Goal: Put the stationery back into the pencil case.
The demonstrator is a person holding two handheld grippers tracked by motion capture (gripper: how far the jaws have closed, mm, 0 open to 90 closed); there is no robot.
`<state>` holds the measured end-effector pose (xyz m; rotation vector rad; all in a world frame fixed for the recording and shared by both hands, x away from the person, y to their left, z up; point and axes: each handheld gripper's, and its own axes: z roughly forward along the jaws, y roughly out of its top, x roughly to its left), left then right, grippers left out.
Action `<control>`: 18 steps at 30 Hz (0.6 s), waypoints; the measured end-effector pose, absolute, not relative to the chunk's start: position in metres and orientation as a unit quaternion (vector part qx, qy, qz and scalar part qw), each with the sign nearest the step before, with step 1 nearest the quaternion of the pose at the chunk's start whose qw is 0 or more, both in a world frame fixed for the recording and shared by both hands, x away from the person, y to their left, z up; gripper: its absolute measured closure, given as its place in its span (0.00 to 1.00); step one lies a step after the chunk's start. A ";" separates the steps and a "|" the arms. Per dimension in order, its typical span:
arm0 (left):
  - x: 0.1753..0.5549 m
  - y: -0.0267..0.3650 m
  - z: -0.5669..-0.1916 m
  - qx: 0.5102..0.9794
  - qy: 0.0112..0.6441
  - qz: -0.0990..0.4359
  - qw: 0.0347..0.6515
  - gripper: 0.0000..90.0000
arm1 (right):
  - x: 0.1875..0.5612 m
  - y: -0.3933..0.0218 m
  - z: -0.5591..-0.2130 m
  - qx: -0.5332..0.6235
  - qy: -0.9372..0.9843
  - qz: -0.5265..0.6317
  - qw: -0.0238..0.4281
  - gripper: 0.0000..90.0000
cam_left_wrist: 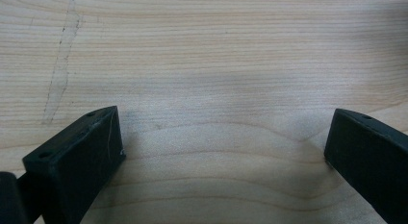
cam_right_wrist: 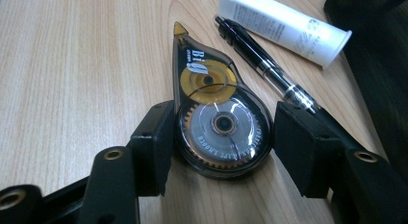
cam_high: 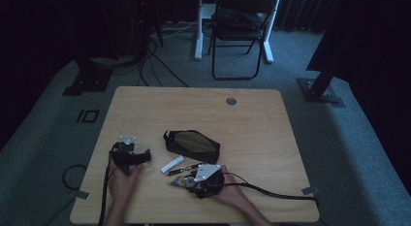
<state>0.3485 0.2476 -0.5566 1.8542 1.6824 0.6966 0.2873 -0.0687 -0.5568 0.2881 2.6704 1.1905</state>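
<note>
A: What is the surface like?

B: A pale wooden table with rounded corners and a round grey cable port near its far edge. In the left gripper view a faint scuff line runs across the grain.

A: And the room?

B: Dim. Grey carpet, a black folding chair beyond the far edge, white desk legs beside it, cables on the floor at far left.

A: Where is the correction tape dispenser?

B: Flat on the table near the near edge, right of centre. The right gripper has it between its jaws: the left jaw is touching the round body, the right jaw stands just beside it with a sliver of gap, so the jaws are spread and not yet pinching.

A: What lies near it?

B: A black pen just to its right in the right gripper view, then a white tube beyond the pen. A dark pencil case sits farther back, mid-table.

A: The left gripper?

B: Jaws spread wide over bare wood, on the near left of the table.
</note>
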 end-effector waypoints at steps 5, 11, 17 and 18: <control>0.348 0.248 -0.557 0.687 0.624 0.258 0.268 0.00 | 0.286 -0.071 -0.556 0.099 0.908 0.394 0.104 0.46; 0.348 0.248 -0.557 0.687 0.624 0.258 0.268 0.00 | 0.290 -0.068 -0.557 0.108 0.903 0.406 0.094 0.39; 0.349 0.248 -0.557 0.687 0.624 0.258 0.268 0.00 | 0.292 -0.065 -0.556 0.099 0.899 0.416 0.090 0.42; 0.349 0.248 -0.557 0.687 0.624 0.258 0.268 0.00 | 0.292 -0.065 -0.557 0.096 0.900 0.416 0.088 0.43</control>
